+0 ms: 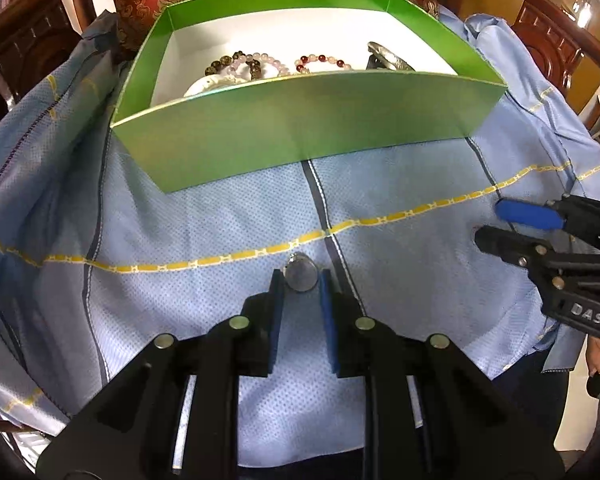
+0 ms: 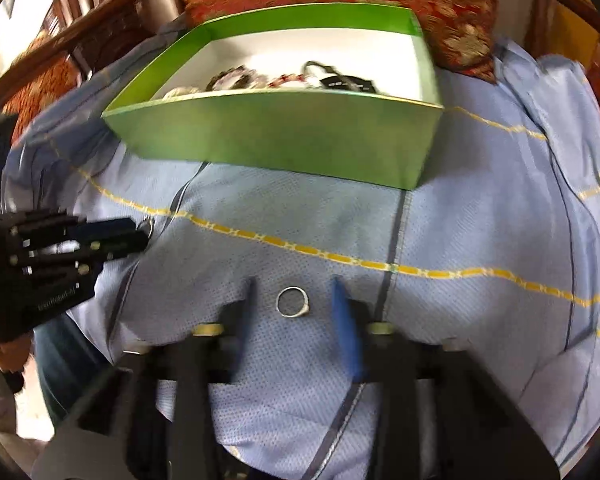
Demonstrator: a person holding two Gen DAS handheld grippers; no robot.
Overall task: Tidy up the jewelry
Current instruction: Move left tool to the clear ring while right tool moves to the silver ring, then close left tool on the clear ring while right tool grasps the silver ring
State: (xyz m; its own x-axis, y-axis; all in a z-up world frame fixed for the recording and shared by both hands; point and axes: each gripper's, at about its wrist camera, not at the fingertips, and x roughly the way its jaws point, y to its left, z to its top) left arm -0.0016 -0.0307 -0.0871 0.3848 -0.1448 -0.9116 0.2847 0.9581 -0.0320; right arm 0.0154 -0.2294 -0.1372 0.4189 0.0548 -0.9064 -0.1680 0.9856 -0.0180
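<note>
I am holding two grippers over a light blue cloth (image 1: 400,208) draped across a wooden chair seat, working to gather jewelry into a green box (image 1: 300,120) at the far side. My left gripper (image 1: 302,280) is framing a small silver ring (image 1: 300,277) that looks to be standing on edge; the jaws are narrow, and I cannot tell whether the pads are touching it yet. My right gripper (image 2: 294,292) is sitting open around a second silver ring (image 2: 293,301) lying flat on the cloth, with clear gaps on both sides. The box is already holding beaded bracelets (image 1: 256,65) and a dark clasp-like piece (image 1: 386,58). In my judgement, the main risk is the thin rings: closing on soft cloth could pinch fabric instead of metal, or flick a ring away into a fold. The upright ring could also roll out of the jaws. The box's near wall is rising between the rings and the inside, so a low carry would strike it. The cloth near me is open, but it is dropping off at the seat's left and right edges.
</note>
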